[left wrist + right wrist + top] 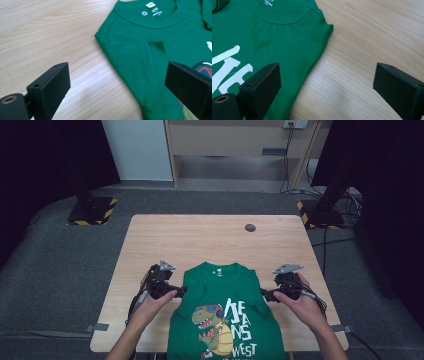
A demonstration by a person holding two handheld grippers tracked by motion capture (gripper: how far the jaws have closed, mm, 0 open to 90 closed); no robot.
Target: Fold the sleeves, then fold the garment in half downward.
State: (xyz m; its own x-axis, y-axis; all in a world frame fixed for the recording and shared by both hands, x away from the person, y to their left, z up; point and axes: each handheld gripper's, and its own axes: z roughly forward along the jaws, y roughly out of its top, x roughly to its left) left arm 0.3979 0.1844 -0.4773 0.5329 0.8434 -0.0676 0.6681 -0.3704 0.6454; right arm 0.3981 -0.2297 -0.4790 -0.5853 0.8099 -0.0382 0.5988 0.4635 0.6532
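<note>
Flanking the green T-shirt [225,305], left gripper [181,291] and right gripper [266,294] gape empty

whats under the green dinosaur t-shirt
The green dinosaur t-shirt lies flat on the wooden table, with bare wood showing around its shoulders. Whatever sits beneath the fabric is covered; its sleeves appear folded under, out of sight.

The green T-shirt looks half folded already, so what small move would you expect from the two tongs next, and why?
Probably both tongs lower and close on the side edges. The left tongs and right tongs stand open, each straddling a folded edge of the green T-shirt, which lies flat on the table with nothing gripped.
</note>
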